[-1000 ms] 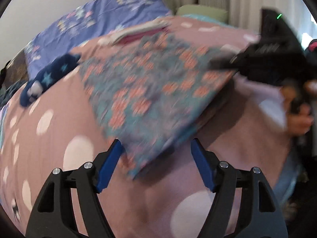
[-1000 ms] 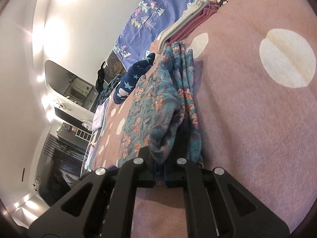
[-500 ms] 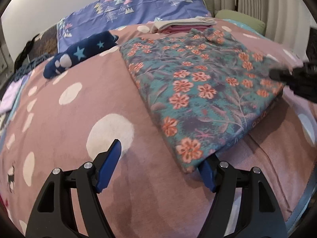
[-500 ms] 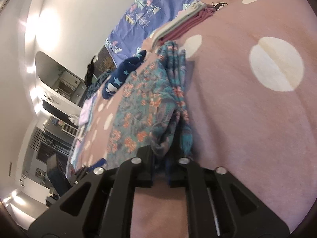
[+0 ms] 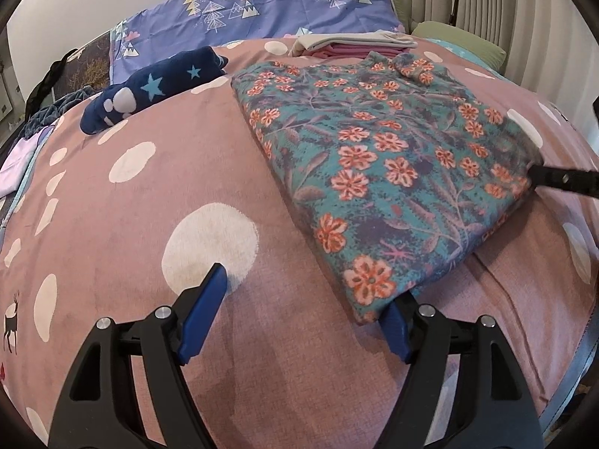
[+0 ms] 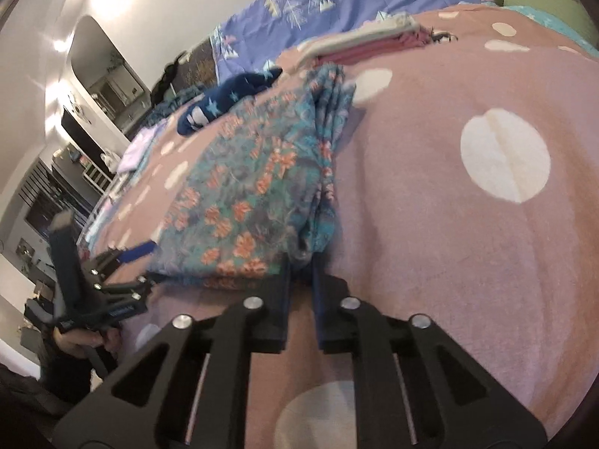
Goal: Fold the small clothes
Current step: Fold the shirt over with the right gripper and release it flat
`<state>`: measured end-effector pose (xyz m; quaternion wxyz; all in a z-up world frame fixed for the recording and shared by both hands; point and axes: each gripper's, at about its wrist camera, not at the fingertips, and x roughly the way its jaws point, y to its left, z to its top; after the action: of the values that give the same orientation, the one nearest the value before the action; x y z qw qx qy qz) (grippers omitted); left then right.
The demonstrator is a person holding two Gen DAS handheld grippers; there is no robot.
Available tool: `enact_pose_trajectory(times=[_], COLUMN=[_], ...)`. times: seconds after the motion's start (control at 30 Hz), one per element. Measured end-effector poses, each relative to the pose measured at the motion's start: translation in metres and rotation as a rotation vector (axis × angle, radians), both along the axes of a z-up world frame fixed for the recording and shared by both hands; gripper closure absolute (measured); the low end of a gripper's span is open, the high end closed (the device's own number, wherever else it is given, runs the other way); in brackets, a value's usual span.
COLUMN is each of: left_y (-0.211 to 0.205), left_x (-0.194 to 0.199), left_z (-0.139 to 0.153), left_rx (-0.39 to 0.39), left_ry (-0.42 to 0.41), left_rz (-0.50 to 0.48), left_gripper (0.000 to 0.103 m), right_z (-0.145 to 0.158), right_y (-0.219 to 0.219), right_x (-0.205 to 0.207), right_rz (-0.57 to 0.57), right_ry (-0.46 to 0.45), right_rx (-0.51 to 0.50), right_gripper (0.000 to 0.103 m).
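A folded teal garment with orange flowers [image 5: 374,157] lies flat on the pink spotted bedspread [image 5: 149,224]. My left gripper [image 5: 303,292] is low over the bedspread at the garment's near corner. Its jaws are wide and still opening, with nothing pinched; the corner drapes over the right finger [image 5: 397,333]. My right gripper [image 6: 301,280] is at the garment's opposite edge [image 6: 314,224], jaws closing with a bunched fold pressed between the pads. In the left wrist view it shows as a black finger [image 5: 561,179]. The left gripper [image 6: 146,265] appears at the far corner in the right wrist view.
A navy star-patterned item [image 5: 149,86] lies at the back left. A folded pink and cream stack [image 5: 352,43] sits behind the garment, with a purple pillow [image 5: 262,3] and a green pillow [image 5: 460,37] beyond. A person's hand [image 6: 78,340] holds the left gripper's handle.
The garment was raised and blurred a second ago; it now lies flat. The left gripper has come to its near corner. The right wrist view has rolled.
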<state>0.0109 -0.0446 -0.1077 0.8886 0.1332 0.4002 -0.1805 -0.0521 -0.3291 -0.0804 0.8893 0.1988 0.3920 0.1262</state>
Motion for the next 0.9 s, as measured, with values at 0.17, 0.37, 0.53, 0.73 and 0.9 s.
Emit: enact_pose_trajectory(times=[0.17, 0.37, 0.53, 0.73, 0.9], left_y=[0.005, 0.007, 0.007, 0.010, 0.014], left_x=[0.001, 0.002, 0.000, -0.002, 0.002], left_z=[-0.002, -0.002, -0.003, -0.004, -0.006], left_rx=[-0.022, -0.030, -0.028, -0.044, -0.068], left_ry=[0.014, 0.018, 0.016, 0.018, 0.037], left_rz=[0.005, 0.007, 0.011, 0.011, 0.004], left_gripper=[0.026, 0.026, 0.026, 0.026, 0.026], right_z=[0.012, 0.010, 0.019, 0.006, -0.005], right_y=[-0.011, -0.035, 0.000, 0.006, 0.010], right_x=[-0.012, -0.010, 0.013, 0.021, 0.024], right_rz=[-0.064, -0.107, 0.003, -0.070, -0.070], right_ry=[0.017, 0.042, 0.004, 0.065, 0.116], right_rx=[-0.065, 0.032, -0.017, -0.033, -0.102], right_gripper=[0.103, 0.088, 0.044, 0.097, 0.090])
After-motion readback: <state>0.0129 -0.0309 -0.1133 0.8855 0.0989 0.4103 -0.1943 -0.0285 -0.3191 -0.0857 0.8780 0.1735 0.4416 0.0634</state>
